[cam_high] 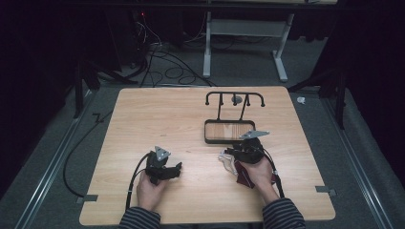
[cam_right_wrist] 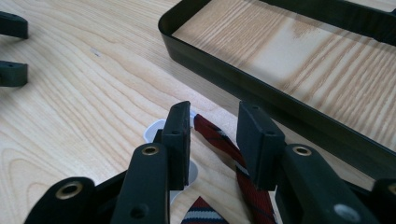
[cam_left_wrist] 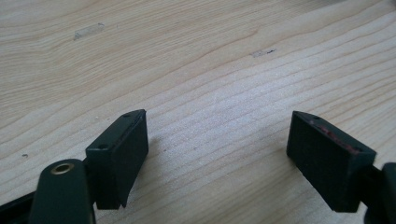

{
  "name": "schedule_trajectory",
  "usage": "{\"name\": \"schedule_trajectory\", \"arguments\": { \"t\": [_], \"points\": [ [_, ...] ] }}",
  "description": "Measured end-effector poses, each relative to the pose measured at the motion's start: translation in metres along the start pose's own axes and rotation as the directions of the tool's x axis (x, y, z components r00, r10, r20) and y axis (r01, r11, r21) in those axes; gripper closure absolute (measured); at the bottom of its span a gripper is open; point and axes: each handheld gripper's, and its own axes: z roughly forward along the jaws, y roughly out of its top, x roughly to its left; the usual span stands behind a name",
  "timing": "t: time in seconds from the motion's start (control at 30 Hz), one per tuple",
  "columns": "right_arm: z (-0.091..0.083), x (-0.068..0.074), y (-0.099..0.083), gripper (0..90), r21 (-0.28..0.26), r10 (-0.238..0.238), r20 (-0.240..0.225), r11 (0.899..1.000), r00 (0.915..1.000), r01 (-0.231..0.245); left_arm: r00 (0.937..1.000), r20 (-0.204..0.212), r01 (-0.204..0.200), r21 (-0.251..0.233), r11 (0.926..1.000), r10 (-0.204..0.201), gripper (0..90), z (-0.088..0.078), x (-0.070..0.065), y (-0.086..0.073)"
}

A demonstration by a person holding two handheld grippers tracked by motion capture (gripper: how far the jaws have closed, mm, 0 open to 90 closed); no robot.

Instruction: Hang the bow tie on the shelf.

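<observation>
Item one, nearest me: my left claw [cam_high: 177, 168], resting low on the bare wooden counter [cam_high: 157, 119], well to the left of the tray; its jaws stand wide apart with only wood grain between them.

Item two: my right claw [cam_right_wrist: 212, 128], just in front of the tray's near left corner. Its jaws stand partly apart, either side of a dark red striped necktie [cam_right_wrist: 224, 140] lying on the counter; whether the pads actually press on the fabric I cannot tell. A white plastic piece [cam_right_wrist: 154, 133] lies beside the tie at the left jaw.

Item three: the necktie's broad end [cam_high: 243, 177], under my right hand [cam_high: 260, 174], on the near side of the tray.

Item four: black metal tray [cam_right_wrist: 261, 86], wooden floor, empty.

Item five: black hook rack [cam_high: 234, 98] rising from the tray's far side.
</observation>
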Motion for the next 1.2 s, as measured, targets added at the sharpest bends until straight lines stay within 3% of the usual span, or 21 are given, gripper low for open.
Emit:
{"name": "schedule_trajectory", "arguments": {
  "t": [0.47, 0.6, 0.97, 1.1, 1.2],
  "points": [
    [0.017, -0.006, -0.002, 69.3, 0.065, 0.004, 0.032, 0.998, 0.9995, -0.006, 1.0, 0.002, -0.001, 0.0, 1.0, 0.001, 21.1, 0.0, 0.0, 0.0],
    [0.02, -0.006, -0.004, 74.2, 0.084, 0.003, 0.046, 0.996, 0.9989, -0.007, 1.0, 0.002, -0.002, 0.0, 1.0, 0.002, 21.1, 0.0, 0.0, 0.0],
    [0.021, 0.003, -0.003, 89.0, 0.11, -0.09, 0.093, 0.991, 0.9916, 0.08, 1.0, 0.003, -0.003, 0.0, 1.0, 0.003, 21.1, 0.0, 0.0, 0.0],
    [0.022, 0.002, -0.003, 89.9, 0.104, -0.083, 0.088, 0.992, 0.9927, 0.074, 1.0, 0.004, -0.004, 0.0, 1.0, 0.004, 21.1, -0.001, 0.0, -0.001],
    [0.02, -0.004, -0.004, 90.0, 0.09, -0.034, 0.061, 0.996, 0.9976, 0.028, 1.0, 0.005, -0.005, 0.001, 1.0, 0.005, 21.1, -0.001, 0.0, -0.001]
  ]
}}
